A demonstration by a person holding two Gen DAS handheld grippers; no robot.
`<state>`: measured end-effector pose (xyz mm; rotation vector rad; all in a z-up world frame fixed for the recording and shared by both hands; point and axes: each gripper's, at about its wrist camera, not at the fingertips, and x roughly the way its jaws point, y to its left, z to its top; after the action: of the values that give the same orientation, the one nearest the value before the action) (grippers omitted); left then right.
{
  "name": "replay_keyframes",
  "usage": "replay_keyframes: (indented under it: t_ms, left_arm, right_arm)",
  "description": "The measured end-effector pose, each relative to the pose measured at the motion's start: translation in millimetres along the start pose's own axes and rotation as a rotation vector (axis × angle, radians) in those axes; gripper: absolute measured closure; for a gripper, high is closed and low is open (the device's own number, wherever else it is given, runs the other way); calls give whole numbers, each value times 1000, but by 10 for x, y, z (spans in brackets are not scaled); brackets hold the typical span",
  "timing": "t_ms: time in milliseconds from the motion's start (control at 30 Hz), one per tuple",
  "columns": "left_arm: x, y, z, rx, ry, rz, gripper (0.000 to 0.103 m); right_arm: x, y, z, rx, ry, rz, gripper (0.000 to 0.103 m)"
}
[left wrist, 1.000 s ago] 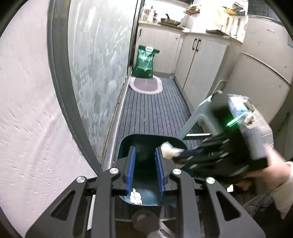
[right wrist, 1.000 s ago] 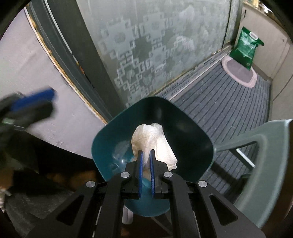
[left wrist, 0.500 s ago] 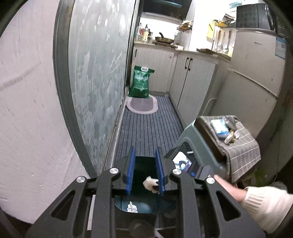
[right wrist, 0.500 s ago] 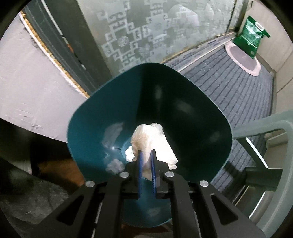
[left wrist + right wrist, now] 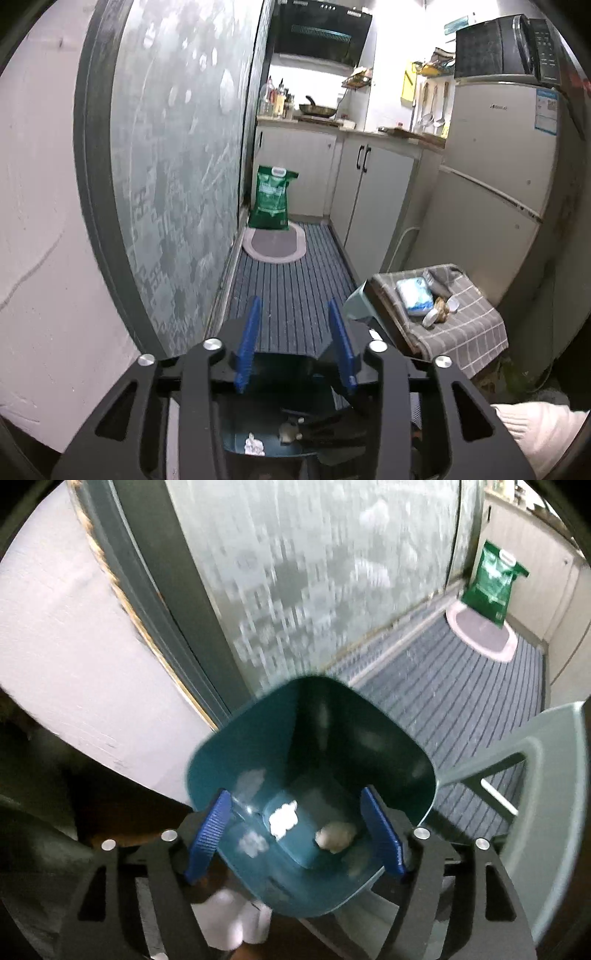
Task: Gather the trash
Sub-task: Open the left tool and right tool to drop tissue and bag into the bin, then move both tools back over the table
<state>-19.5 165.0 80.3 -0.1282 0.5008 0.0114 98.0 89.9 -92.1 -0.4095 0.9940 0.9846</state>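
Both grippers, left gripper [image 5: 295, 341] and right gripper [image 5: 295, 836], have just been opening, fingers spread, nothing gripped.

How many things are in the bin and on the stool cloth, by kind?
Wads in bin: 2 — white, beige
Packs on cloth: 1 — blue pack
Small items by the pack: too small to count
Total: 3
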Motion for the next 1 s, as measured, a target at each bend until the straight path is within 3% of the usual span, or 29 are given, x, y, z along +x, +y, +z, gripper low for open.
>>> replay_keyframes:
  t_ms: [200,400,667,1000]
  left_arm:
    - [-61,-155,115,-8,-50,-21,50]
    - [-7,-400,167,12,-66,-61,48]
    - [290,-767,146,45,-27,-99,47]
    - [783,-1304,-53,111,63,-174,47]
  right_arm:
    - [-746,-38,84,-16,-167,3,23]
    - [-1380,-348,11,9,-279,-44,20]
    - [-1883,-879,-216,71,-348,-165,20]
    - [-2293,-1529,-633,188,-379,-243,19]
